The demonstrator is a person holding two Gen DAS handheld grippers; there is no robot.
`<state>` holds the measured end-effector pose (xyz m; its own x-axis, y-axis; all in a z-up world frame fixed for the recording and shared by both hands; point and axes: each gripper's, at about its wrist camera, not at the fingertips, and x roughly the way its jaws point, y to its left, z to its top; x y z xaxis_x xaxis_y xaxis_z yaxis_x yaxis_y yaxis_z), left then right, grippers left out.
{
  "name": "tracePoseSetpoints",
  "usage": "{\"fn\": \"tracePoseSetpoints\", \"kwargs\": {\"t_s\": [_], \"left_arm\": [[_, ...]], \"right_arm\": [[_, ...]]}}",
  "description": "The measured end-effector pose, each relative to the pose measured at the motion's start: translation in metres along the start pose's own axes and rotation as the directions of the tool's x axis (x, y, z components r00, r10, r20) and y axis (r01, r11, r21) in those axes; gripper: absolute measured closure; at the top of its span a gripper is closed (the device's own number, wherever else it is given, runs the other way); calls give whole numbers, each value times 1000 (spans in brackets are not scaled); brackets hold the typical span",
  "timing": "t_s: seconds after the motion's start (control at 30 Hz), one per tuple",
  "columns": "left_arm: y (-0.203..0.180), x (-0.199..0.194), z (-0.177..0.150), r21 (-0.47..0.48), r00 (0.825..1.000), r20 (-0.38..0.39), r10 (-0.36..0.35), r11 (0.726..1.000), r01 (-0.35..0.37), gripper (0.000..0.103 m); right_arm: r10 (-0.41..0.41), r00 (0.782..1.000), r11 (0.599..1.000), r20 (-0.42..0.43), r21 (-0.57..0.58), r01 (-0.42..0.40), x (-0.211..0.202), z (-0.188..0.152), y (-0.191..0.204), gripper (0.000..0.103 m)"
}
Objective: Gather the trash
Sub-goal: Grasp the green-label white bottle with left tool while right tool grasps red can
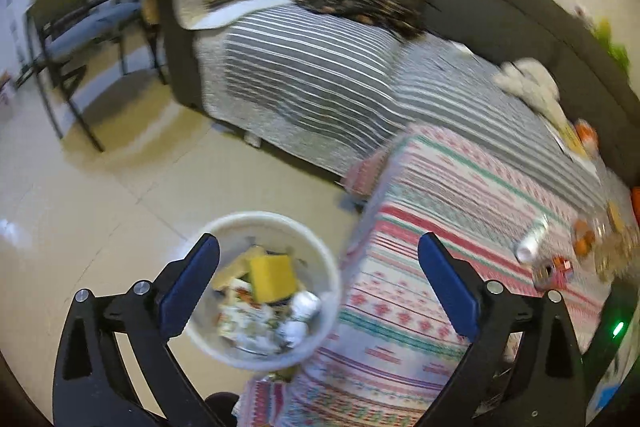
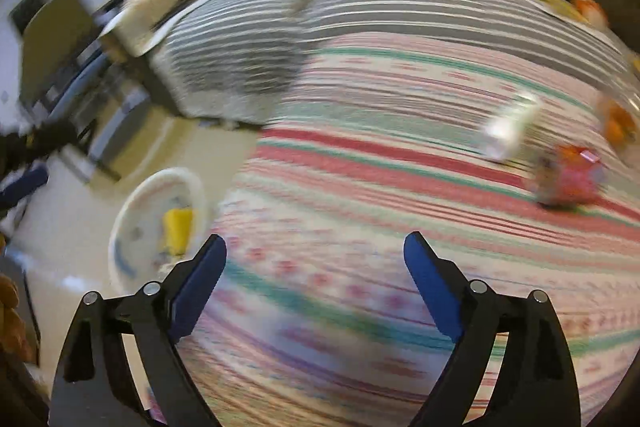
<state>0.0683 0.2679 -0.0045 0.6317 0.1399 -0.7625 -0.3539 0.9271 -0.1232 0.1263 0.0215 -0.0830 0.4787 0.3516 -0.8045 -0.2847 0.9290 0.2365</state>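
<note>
A round white trash bin (image 1: 326, 259) stands on the floor beside a table with a striped patterned cloth (image 1: 460, 195). Inside the bin lie a yellow sponge (image 1: 273, 275), crumpled paper and printed wrappers. My left gripper (image 1: 318, 247) hangs open above the bin's right rim and the table corner, with nothing between its fingers. My right gripper (image 2: 315, 247) is open over the cloth (image 2: 400, 147), empty; the bin (image 2: 132, 203) lies to its left. On the cloth rest a silver can (image 1: 532, 241), also blurred in the right wrist view (image 2: 508, 129), and a pink-red wrapper (image 2: 568, 181).
A sofa with a grey striped cover (image 1: 312, 75) runs behind the table, with a dark garment (image 1: 360, 3) and white cloth (image 1: 528, 83) on it. A chair (image 1: 80, 7) stands far left on the tiled floor (image 1: 100, 207). Orange items and a clear container (image 1: 608, 239) sit at the table's right end.
</note>
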Motion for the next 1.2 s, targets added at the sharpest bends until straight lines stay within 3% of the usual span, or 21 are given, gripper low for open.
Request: {"fn": "tracePoseSetpoints", "kwargs": {"t_s": [0.03, 0.23, 0.3, 0.43, 0.6, 0.8, 1.0, 1.1, 1.17, 1.2], "left_arm": [[-12, 4, -3, 29, 1000, -11, -8, 1000, 8, 7], [-79, 29, -30, 180, 996, -78, -49, 982, 62, 7], [-102, 40, -39, 216, 989, -115, -91, 970, 115, 7], [-155, 61, -50, 293, 974, -171, -148, 936, 194, 7], [-244, 84, -37, 409, 968, -183, -174, 882, 236, 7], [-314, 125, -12, 454, 959, -240, -151, 856, 248, 8], [-349, 174, -14, 495, 934, -348, -78, 831, 254, 26], [-349, 193, -22, 496, 915, -400, -48, 829, 260, 42], [-341, 198, -29, 489, 904, -423, -56, 826, 280, 58], [-338, 198, -32, 492, 907, -418, -56, 825, 278, 61]], "right_arm": [[-29, 1000, 999, 3, 45, 29, -5, 0, -24, 6], [-202, 979, 953, 13, 232, 193, -27, -1, -127, 6], [-200, 979, 934, 46, 310, 176, -46, 6, -158, 6], [-308, 947, 893, 93, 372, 254, -83, 17, -196, 6], [-322, 940, 846, 110, 478, 234, -107, 23, -238, 6], [-283, 954, 803, 103, 569, 177, -110, 17, -262, 6], [-241, 963, 775, 124, 622, 114, -114, 17, -268, 6], [-245, 963, 768, 112, 629, 122, -109, 18, -270, 6], [-238, 967, 765, 91, 631, 129, -101, 18, -269, 6], [-225, 971, 763, 80, 634, 124, -95, 17, -269, 6]]}}
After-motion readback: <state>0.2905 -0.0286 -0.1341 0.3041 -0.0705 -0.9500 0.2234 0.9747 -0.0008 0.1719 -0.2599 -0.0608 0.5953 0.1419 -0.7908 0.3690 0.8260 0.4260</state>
